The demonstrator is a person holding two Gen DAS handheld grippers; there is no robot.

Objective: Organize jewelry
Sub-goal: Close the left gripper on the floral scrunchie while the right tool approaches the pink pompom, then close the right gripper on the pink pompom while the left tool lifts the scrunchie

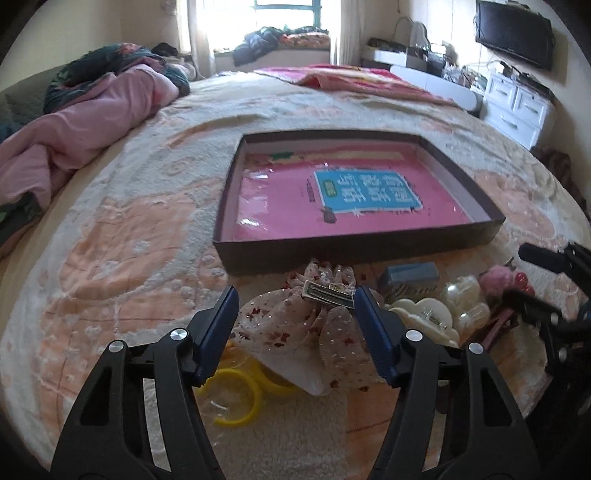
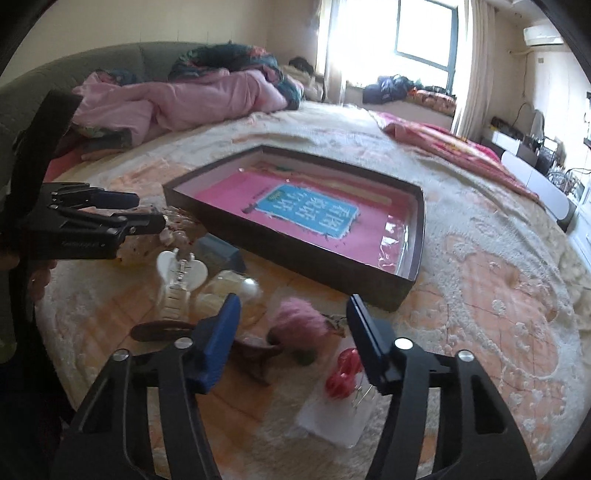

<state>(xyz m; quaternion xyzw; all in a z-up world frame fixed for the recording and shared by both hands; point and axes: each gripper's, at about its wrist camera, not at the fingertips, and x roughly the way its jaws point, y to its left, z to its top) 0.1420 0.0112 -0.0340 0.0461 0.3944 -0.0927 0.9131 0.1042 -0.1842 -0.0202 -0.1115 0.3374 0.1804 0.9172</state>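
Left gripper (image 1: pixel 295 295): open, straddling sheer red-dotted fabric bow clip (image 1: pixel 291 325); close squarely on its metal clasp.
Right gripper (image 2: pixel 291 306): open, fluffy pink pompom clip (image 2: pixel 295 326) between jaws; centre before pinching.

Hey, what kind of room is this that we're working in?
Almost certainly a bedroom in a home: the work surface is a bed under a plush blanket, a crumpled pink quilt lies at its head, and a wall-mounted television hangs above white drawers.
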